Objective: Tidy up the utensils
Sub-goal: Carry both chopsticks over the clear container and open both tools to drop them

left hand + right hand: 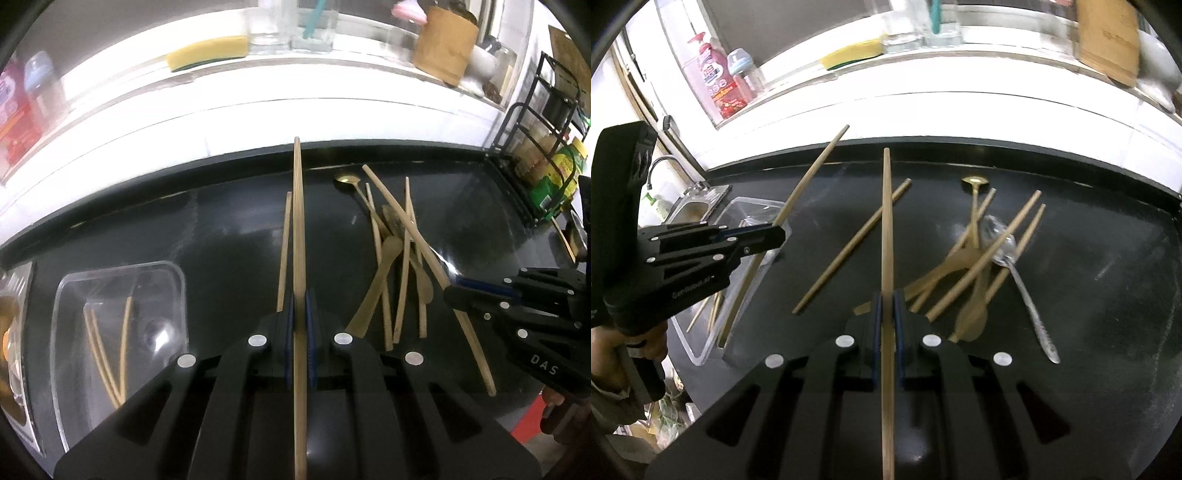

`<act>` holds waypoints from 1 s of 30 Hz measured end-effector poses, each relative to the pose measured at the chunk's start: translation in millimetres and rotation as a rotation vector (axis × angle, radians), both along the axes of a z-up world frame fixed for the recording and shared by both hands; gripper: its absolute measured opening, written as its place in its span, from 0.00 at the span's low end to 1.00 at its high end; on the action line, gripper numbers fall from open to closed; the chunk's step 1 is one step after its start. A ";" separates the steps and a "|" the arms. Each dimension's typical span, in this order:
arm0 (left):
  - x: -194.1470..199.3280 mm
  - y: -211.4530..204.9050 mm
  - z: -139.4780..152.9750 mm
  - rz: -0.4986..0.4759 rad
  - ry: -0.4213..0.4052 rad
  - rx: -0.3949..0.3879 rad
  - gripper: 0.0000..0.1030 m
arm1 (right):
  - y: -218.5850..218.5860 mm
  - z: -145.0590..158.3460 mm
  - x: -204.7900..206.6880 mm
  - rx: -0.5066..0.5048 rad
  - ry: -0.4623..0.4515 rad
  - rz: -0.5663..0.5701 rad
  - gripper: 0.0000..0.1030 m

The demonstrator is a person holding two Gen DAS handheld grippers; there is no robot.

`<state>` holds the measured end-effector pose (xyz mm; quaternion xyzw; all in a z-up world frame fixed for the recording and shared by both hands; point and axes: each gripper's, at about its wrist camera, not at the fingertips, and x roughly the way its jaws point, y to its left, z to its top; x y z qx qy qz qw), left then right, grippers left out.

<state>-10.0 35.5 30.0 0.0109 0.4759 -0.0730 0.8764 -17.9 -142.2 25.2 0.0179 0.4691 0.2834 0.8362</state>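
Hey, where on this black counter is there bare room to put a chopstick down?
Free: the counter between the clear tray and the lone chopstick, plus the back strip along the white wall. Crowded: the utensil pile right of centre, running toward the black wire rack.

My left gripper [300,314] is matte black with dark blue pads and silver rivets; my right gripper [887,310] matches it, black with blue pads. Each chopstick [298,221] I see is pale tan wood. The countertop [221,229] is glossy black, its back edge white. The tray [118,325] is clear plastic. One spoon [345,180] is gold; another spoon [1027,280] is silver. The sponge [207,53] is yellow over green. The rack [535,147] is black wire.
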 end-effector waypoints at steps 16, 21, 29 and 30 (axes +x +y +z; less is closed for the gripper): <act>-41.1 111.6 5.4 0.154 -0.003 0.002 0.05 | 120.4 12.5 -15.6 0.032 -0.024 0.144 0.07; -54.6 145.4 0.6 0.203 0.009 -0.003 0.05 | 162.4 8.6 -24.6 0.035 -0.016 0.197 0.07; -67.1 190.8 -9.9 0.263 0.033 -0.017 0.05 | 209.1 1.2 -37.1 0.034 0.009 0.250 0.07; -67.3 194.2 -11.6 0.267 0.036 -0.020 0.05 | 213.6 -0.2 -37.9 0.037 0.018 0.252 0.07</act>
